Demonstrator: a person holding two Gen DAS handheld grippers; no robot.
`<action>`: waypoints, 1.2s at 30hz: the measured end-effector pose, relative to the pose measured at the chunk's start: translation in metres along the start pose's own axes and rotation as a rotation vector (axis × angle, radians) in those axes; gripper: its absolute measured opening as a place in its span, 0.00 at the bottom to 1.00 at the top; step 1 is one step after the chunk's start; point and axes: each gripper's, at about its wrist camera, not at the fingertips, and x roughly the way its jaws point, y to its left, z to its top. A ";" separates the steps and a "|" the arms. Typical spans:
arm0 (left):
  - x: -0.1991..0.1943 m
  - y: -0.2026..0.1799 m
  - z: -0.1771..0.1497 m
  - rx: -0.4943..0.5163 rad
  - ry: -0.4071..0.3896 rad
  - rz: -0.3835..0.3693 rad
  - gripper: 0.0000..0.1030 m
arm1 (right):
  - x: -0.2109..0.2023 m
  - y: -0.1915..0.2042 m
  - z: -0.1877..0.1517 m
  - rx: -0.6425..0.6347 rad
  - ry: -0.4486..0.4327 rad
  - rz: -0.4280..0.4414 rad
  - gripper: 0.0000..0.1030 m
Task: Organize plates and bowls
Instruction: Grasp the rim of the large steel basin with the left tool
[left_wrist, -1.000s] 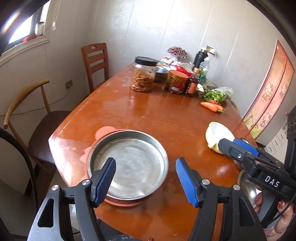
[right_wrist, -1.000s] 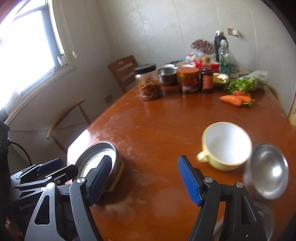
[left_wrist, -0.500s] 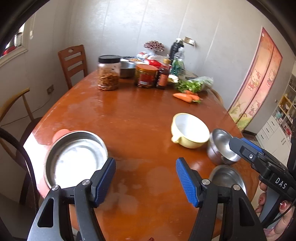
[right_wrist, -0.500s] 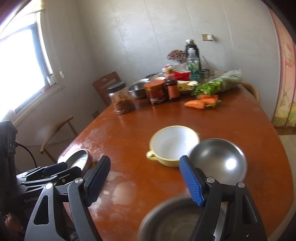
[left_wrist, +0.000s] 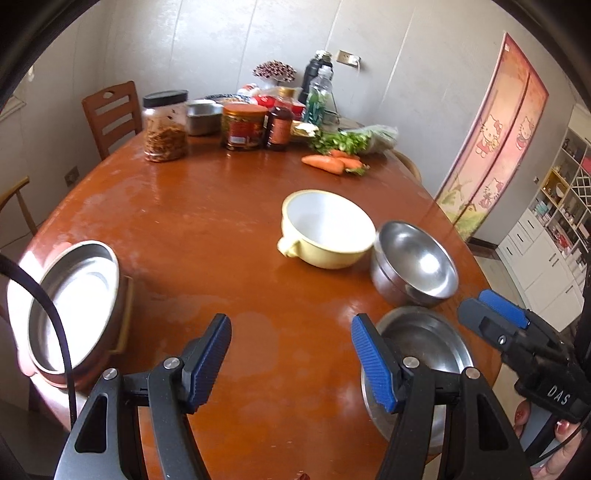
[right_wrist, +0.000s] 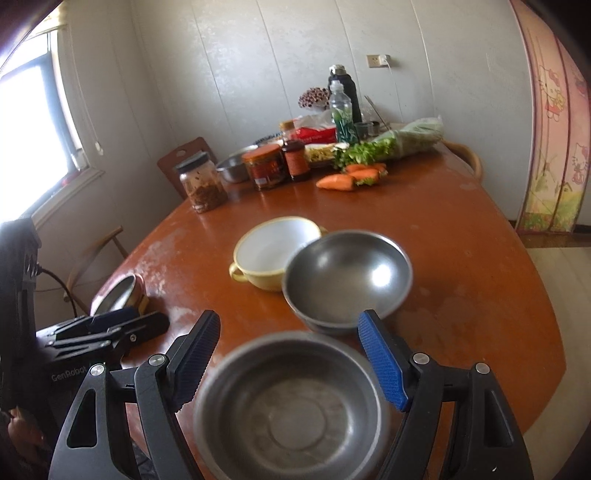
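Observation:
A shallow steel plate (right_wrist: 291, 402) lies at the table's near edge, right below my open right gripper (right_wrist: 290, 360); it also shows in the left wrist view (left_wrist: 424, 350). A deep steel bowl (right_wrist: 347, 277) stands just beyond it, touching a yellow handled bowl (right_wrist: 275, 251). A steel pan (left_wrist: 74, 302) rests on a reddish dish at the near left. My left gripper (left_wrist: 291, 360) is open and empty above bare table between the pan and the plate. The right gripper also shows in the left wrist view (left_wrist: 491, 314).
Jars (left_wrist: 164, 127), a bottle (left_wrist: 279, 127), a steel bowl (left_wrist: 201, 118), greens (left_wrist: 351, 140) and carrots (left_wrist: 325, 162) crowd the table's far end. A wooden chair (left_wrist: 110, 110) stands at the far left. The table edge (right_wrist: 546, 369) curves close on the right.
Both grippers have swung right along the near table edge. The pan has slid to the left of the left view; the steel plate now sits under the right gripper.

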 end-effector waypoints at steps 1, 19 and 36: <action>0.003 -0.002 -0.001 0.002 0.005 -0.003 0.65 | 0.000 -0.001 -0.001 0.001 0.003 -0.003 0.76; 0.037 -0.033 -0.027 0.052 0.102 -0.073 0.65 | 0.006 -0.040 -0.051 0.043 0.095 -0.036 0.76; 0.048 -0.052 -0.036 0.056 0.151 -0.194 0.65 | 0.008 -0.030 -0.070 0.001 0.135 0.008 0.76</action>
